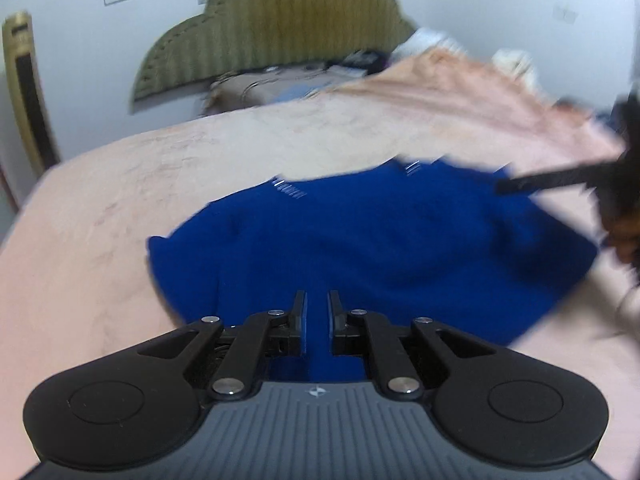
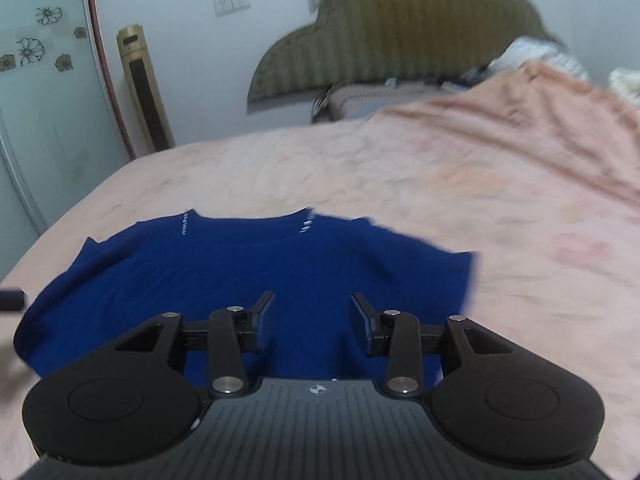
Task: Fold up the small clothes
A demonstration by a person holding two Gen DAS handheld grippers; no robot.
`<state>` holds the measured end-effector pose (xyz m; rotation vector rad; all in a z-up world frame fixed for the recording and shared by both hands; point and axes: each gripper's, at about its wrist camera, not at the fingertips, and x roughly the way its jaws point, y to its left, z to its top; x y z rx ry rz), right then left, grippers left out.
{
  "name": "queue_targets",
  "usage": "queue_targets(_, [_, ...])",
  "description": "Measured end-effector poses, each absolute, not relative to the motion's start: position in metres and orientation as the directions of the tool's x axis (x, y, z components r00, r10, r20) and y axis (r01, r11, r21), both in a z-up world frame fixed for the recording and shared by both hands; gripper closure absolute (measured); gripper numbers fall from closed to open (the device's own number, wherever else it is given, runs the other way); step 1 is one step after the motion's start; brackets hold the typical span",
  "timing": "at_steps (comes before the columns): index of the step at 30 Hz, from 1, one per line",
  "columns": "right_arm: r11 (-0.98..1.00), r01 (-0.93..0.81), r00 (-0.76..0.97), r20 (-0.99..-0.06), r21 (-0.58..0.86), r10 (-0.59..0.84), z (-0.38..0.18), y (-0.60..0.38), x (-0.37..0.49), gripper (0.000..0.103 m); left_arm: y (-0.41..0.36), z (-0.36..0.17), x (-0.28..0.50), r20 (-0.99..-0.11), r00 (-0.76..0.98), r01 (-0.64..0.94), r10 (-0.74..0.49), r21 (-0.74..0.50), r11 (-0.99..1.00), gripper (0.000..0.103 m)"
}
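Blue shirt (image 2: pixel 248 272) lies spread flat on pink blanket (image 2: pixel 500 200), neckline toward headboard (image 2: pixel 400 36), sleeves out to both sides.

Left gripper (image 1: pixel 317 312): fingers narrow, small gap between pads, blue cloth seen in gap; cannot tell whether it grips shirt. Positioned at shirt's near hem.

Right gripper (image 2: pixel 312 316): fingers wide apart, holding nothing, above shirt's near hem, right of shirt's middle.

Left view blurred.

Gold tower fan (image 2: pixel 144 88) stands against wall, left of headboard. Wall sockets (image 2: pixel 232 3) above fan.
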<state>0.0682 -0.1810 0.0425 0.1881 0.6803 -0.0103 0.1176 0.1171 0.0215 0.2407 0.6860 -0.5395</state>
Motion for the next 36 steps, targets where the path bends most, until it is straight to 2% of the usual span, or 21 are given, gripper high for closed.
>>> queue_targets(2, [0.981,0.100,0.759,-0.651,0.164,0.032,0.028,-0.185,0.090,0.052,0.123,0.003,0.142,-0.688,0.667,0.451,-0.287,0.066,0.890,0.094])
queue_targets(4, [0.979,0.194,0.721,-0.686,0.063,-0.098,0.012,-0.192,0.105,0.052,0.141,-0.005,0.160,-0.724,0.649,0.341,-0.233,0.003,0.940,0.094])
queue_targets(6, [0.965,0.263,0.714,-0.673,0.002,-0.193,0.009,-0.196,0.099,0.047,0.156,0.005,0.159,-0.692,0.641,0.350,-0.331,-0.120,0.929,0.094])
queue_targets(9, [0.975,0.221,0.761,-0.632,0.040,-0.147,0.021,-0.185,0.088,0.044,0.153,0.026,0.162,-0.632,0.655,0.412,-0.415,-0.163,0.897,0.091])
queue_targets(10, [0.981,0.188,0.772,-0.625,0.050,-0.116,0.023,-0.178,0.087,0.041,0.149,0.029,0.170,-0.632,0.643,0.420,-0.433,-0.181,0.889,0.078])
queue_targets(11, [0.984,0.165,0.778,-0.622,0.065,-0.089,0.023,-0.171,0.088,0.040,0.146,0.030,0.180,-0.641,0.616,0.427,-0.459,-0.218,0.877,0.051])
queue_targets(13, [0.987,0.121,0.784,-0.619,0.104,-0.031,0.021,-0.159,0.089,0.040,0.143,0.024,0.197,-0.649,0.592,0.415,-0.478,-0.263,0.871,0.021])
queue_targets(16, [0.987,0.107,0.780,-0.626,0.119,-0.009,0.014,-0.152,0.094,0.040,0.143,0.013,0.214,-0.686,0.593,0.343,-0.421,-0.258,0.903,0.023])
queue_targets(20, [0.978,0.124,0.784,-0.621,0.168,0.007,0.002,-0.159,0.089,0.038,0.162,-0.006,0.237,-0.726,0.471,0.293,-0.502,-0.408,0.865,0.026])
queue_targets(25, [0.988,0.077,0.800,-0.600,0.135,0.020,-0.007,-0.156,0.089,0.024,0.161,-0.010,0.252,-0.646,0.386,0.303,-0.658,-0.585,0.752,0.059])
queue_targets(28, [0.994,0.051,0.805,-0.593,0.097,0.017,-0.010,-0.149,0.089,0.018,0.160,-0.013,0.271,-0.585,0.397,0.251,-0.707,-0.672,0.697,0.065])
queue_targets(31, [0.993,0.045,0.809,-0.588,0.113,0.030,-0.010,-0.150,0.089,0.017,0.153,-0.009,0.277,-0.594,0.515,0.226,-0.618,-0.601,0.766,0.078])
queue_targets(34, [0.986,0.039,0.818,-0.572,0.164,0.063,-0.010,-0.158,0.086,0.016,0.157,-0.006,0.274,-0.641,0.657,0.119,-0.397,-0.431,0.894,0.078])
queue_targets(36, [0.979,0.037,0.824,-0.561,0.198,0.083,-0.010,-0.162,0.085,0.016,0.160,-0.003,0.265,-0.650,0.700,0.079,-0.294,-0.339,0.937,0.078])
